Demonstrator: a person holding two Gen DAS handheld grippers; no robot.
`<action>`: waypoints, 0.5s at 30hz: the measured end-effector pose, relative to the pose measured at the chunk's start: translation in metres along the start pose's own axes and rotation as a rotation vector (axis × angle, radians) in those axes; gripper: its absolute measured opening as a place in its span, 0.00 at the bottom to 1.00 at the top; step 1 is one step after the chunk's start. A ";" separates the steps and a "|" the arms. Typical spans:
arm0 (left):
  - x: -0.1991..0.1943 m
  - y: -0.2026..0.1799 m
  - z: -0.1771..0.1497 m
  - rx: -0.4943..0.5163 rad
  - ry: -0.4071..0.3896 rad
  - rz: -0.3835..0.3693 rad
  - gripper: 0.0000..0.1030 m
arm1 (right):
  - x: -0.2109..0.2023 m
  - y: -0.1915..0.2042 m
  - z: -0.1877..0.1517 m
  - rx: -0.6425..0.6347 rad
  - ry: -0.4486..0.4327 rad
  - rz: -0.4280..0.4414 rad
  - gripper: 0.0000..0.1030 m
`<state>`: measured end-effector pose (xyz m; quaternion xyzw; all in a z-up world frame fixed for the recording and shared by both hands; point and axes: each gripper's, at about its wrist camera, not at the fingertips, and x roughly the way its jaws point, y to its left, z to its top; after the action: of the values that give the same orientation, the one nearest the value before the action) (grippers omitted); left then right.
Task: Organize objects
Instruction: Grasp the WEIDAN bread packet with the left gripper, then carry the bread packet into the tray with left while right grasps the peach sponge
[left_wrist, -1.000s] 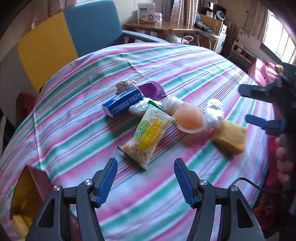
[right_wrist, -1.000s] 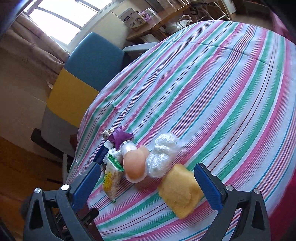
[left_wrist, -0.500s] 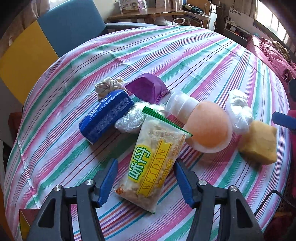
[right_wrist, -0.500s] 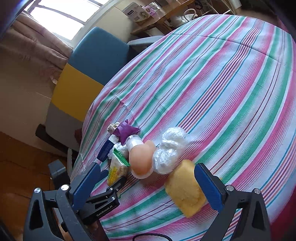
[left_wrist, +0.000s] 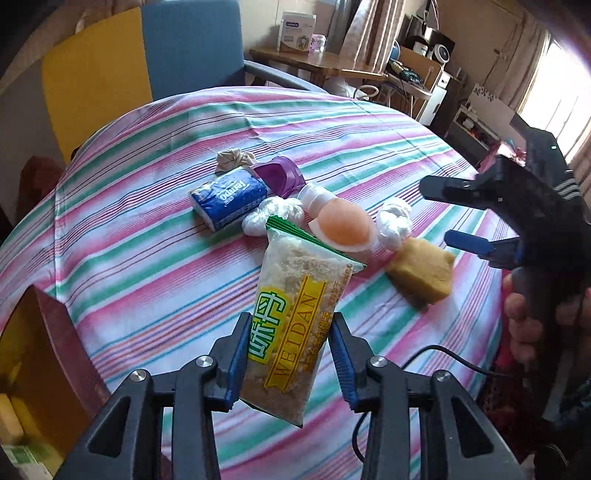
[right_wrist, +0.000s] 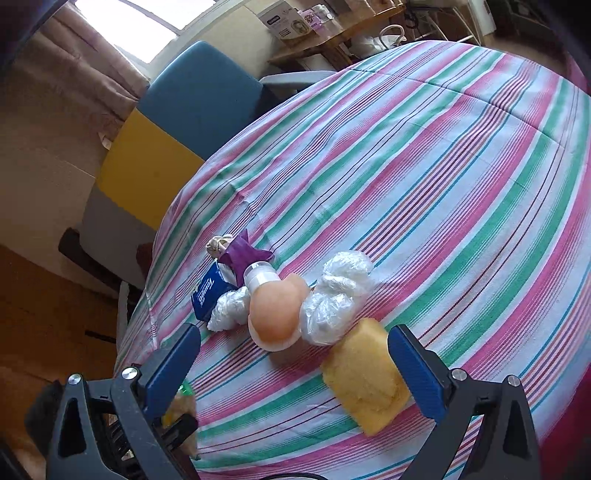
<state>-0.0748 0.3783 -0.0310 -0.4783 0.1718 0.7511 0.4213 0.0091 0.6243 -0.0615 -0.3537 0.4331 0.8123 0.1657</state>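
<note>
My left gripper (left_wrist: 290, 354) is shut on a clear snack packet (left_wrist: 295, 314) with a yellow and green label and holds it lifted off the striped cloth. On the cloth behind it lie a blue tissue pack (left_wrist: 229, 201), a purple piece (left_wrist: 281, 178), a peach-capped bottle (left_wrist: 341, 225), two clear plastic wads (left_wrist: 394, 223) and a yellow sponge (left_wrist: 421, 274). My right gripper (right_wrist: 293, 360) is open and empty, its fingers either side of the sponge (right_wrist: 364, 376), just above it. The bottle (right_wrist: 275, 312) lies left of it.
The round table with the striped cloth (right_wrist: 443, 166) falls away at the near edge. A cardboard box (left_wrist: 37, 365) stands at the lower left. A blue and yellow chair (left_wrist: 155, 62) stands behind the table. A small knotted beige cloth (left_wrist: 232, 158) lies by the tissue pack.
My left gripper closed on the snack packet and lifted it off the cloth toward me. My right gripper moved a little closer over the sponge and stays open.
</note>
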 end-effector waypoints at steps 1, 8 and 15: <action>-0.010 0.001 -0.009 -0.016 -0.012 -0.003 0.40 | 0.002 0.003 -0.001 -0.019 0.004 -0.008 0.99; -0.064 0.031 -0.060 -0.123 -0.085 -0.008 0.40 | 0.008 0.023 -0.009 -0.160 0.008 -0.085 0.93; -0.095 0.063 -0.114 -0.212 -0.113 -0.004 0.40 | 0.031 0.067 -0.028 -0.449 0.075 -0.180 0.80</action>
<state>-0.0416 0.2222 -0.0133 -0.4776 0.0666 0.7899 0.3789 -0.0388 0.5621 -0.0549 -0.4490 0.2144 0.8563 0.1386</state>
